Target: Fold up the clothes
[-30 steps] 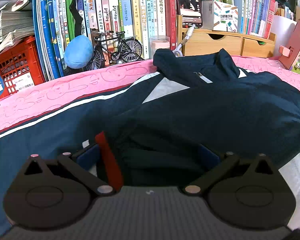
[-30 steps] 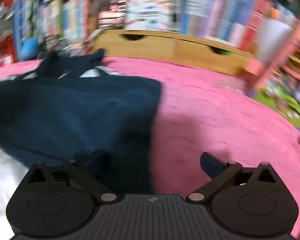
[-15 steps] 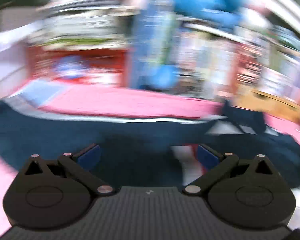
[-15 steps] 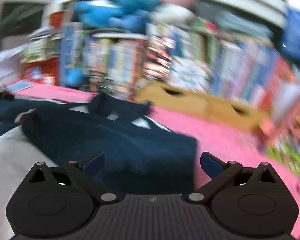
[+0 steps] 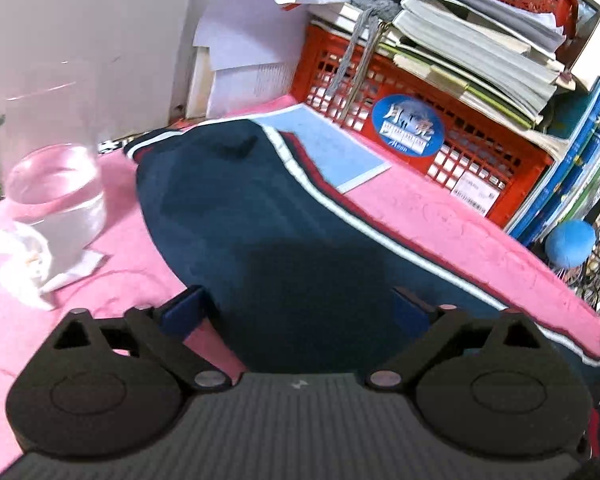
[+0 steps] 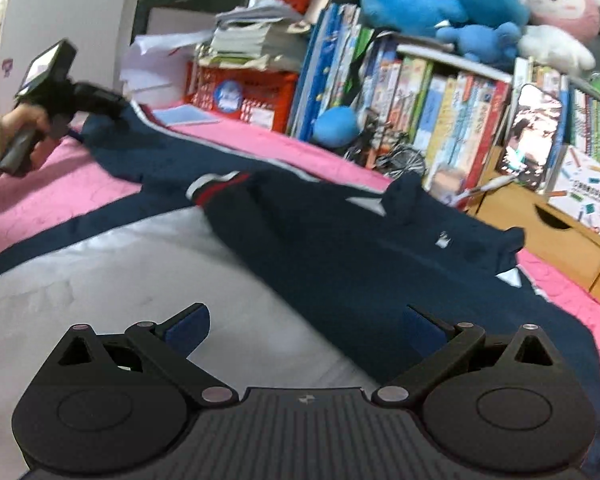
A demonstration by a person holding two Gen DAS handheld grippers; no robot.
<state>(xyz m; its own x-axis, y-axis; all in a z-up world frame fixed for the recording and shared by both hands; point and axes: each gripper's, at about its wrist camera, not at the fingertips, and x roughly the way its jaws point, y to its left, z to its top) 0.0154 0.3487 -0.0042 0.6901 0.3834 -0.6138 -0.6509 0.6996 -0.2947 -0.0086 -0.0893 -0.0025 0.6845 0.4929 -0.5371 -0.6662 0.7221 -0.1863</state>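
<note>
Step in hand, as I read it: fold the outstretched left sleeve (image 5: 284,216) of the navy jacket (image 6: 380,256) in over the body. The jacket lies spread on the pink blanket (image 5: 452,208) covering the counter, collar at the far side toward the bookshelf (image 6: 440,92), white lining (image 6: 112,276) showing at the near edge, the right sleeve already lying across the chest. To do it well I'd grip the sleeve well out toward the cuff (image 5: 156,142), not mid-arm, pinch the fabric only and not the blanket under it, then lift just enough to clear and lay it flat with the striped edge (image 5: 340,204) straight. Watch the water glass (image 5: 56,196) and the crumpled tissue (image 5: 20,264) just left of the sleeve: a wide swing could tip the glass, I judge. My left tool (image 5: 300,304) is over the sleeve, jaws apart and just now closing partway, sleeve fabric lying between the pads but not pinched as far as I can see. My right tool (image 6: 304,324) hangs over the near hem where lining meets navy body, jaws wide apart, gripping nothing. In the right wrist view my left hand (image 6: 16,136) shows at the far left end of the sleeve.
</note>
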